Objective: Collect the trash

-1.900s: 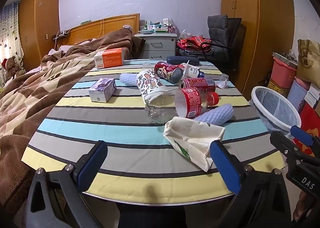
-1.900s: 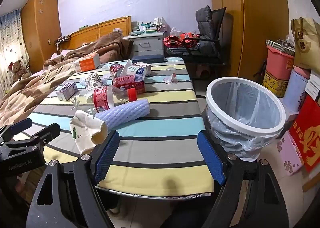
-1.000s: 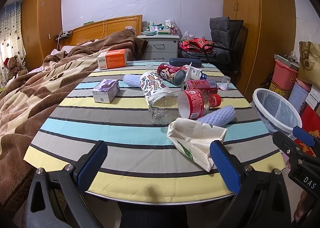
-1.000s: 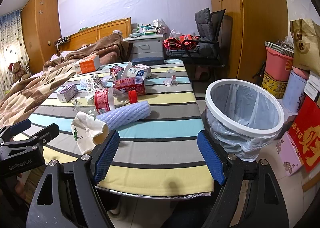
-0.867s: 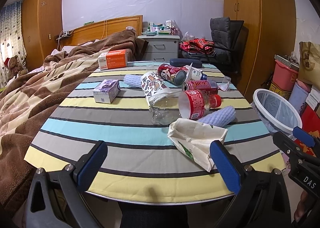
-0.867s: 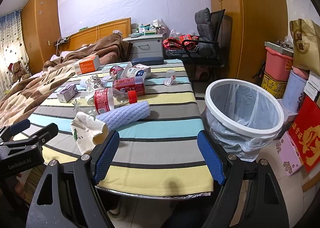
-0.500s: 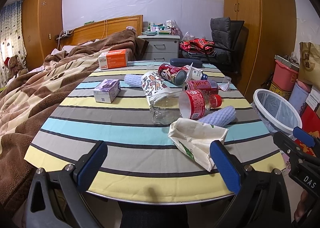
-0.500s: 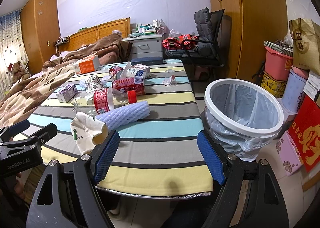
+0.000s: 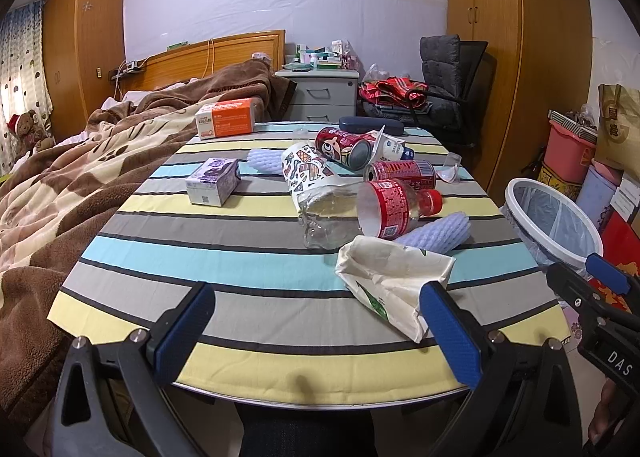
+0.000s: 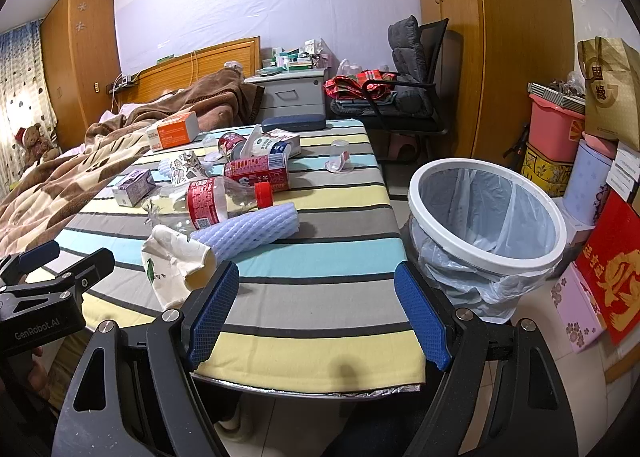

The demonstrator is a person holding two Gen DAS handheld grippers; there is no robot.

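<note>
Trash lies across a striped table (image 9: 224,265): a crumpled cream paper bag (image 9: 392,277) nearest me, a lavender foam sleeve (image 10: 248,233), a clear bottle with a red label (image 9: 376,213), two red cans (image 9: 342,147), a patterned paper cup (image 9: 304,173), a purple box (image 9: 214,187) and an orange box (image 9: 226,123). A white-rimmed bin (image 10: 486,217) with a plastic liner stands off the table's right side. My left gripper (image 9: 316,329) is open at the near table edge, just short of the paper bag. My right gripper (image 10: 316,317) is open at the table's near right corner, beside the bin.
A bed with a brown blanket (image 9: 48,193) runs along the table's left side. A dark office chair (image 10: 404,93) and a grey nightstand (image 9: 320,95) stand behind the table. Boxes, a pink tub (image 10: 554,133) and paper bags are stacked beyond the bin.
Both views have shifted only slightly. The grippers stay open and nothing on the table has moved.
</note>
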